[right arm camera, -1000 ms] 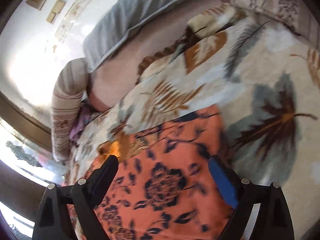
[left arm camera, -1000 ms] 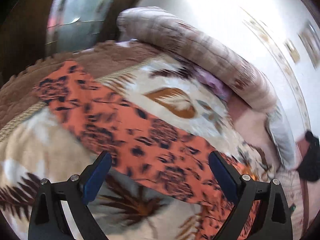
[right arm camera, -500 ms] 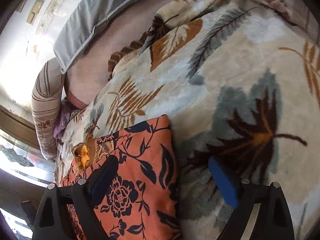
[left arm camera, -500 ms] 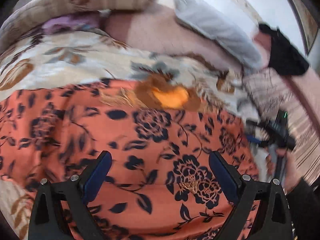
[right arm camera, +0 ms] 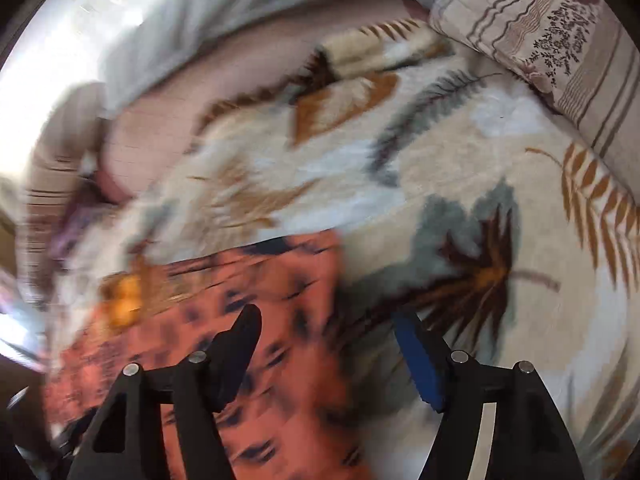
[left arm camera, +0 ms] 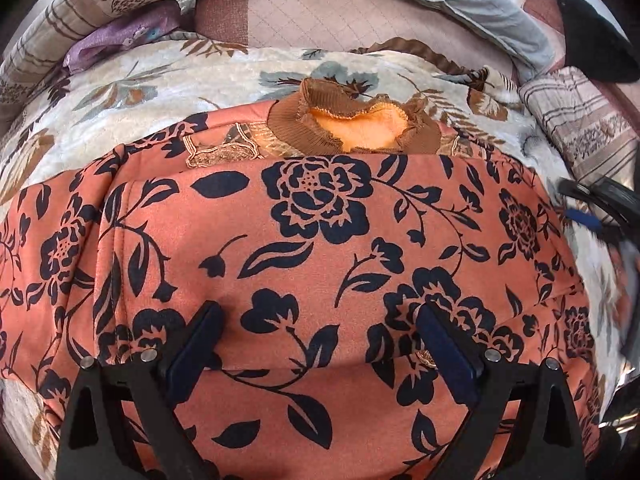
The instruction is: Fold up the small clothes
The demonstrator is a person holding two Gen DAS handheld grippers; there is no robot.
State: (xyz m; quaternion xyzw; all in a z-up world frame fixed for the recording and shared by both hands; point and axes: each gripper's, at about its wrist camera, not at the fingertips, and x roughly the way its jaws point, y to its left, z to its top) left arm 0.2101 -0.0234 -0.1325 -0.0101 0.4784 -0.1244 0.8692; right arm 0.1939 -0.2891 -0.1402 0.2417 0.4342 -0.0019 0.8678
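Over the bed, mid-fold on a small orange floral top.

Between left gripper point(left arm camera: 318, 336) jaws, spread wide and empty, soft fleecy top point(left arm camera: 320, 240) with ribbed brown collar point(left arm camera: 352, 128), lying flat on plush leaf-print blanket point(left arm camera: 180, 76). Right gripper point(right arm camera: 326, 344) jaws closing over the top's right edge, view blurred, nothing pinched yet. Next, probably: pinching that edge, carrying it across toward the middle. Beyond, striped pillow point(right arm camera: 560, 40).
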